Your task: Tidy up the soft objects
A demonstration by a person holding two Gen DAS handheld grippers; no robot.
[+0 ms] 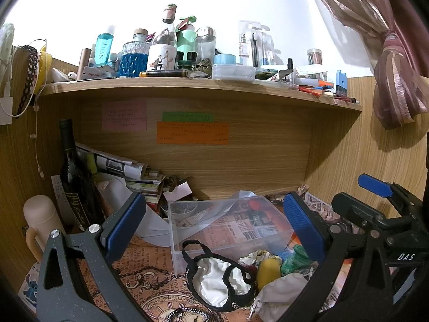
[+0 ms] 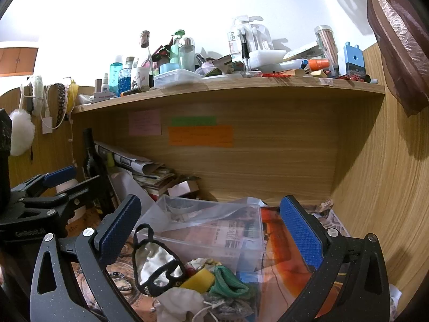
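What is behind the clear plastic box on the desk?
Behind the clear plastic box a small bowl shows through its wall, and stacked papers lie to the left. Further back is the wooden panel. What the bowl holds cannot be told.

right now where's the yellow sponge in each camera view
Left wrist: yellow sponge sits low, right of centre, in the soft pile beside the black-trimmed mask.
Right wrist: yellow sponge sits low, left of centre, right of that mask.
Shared landmark: the clear plastic box just behind it.
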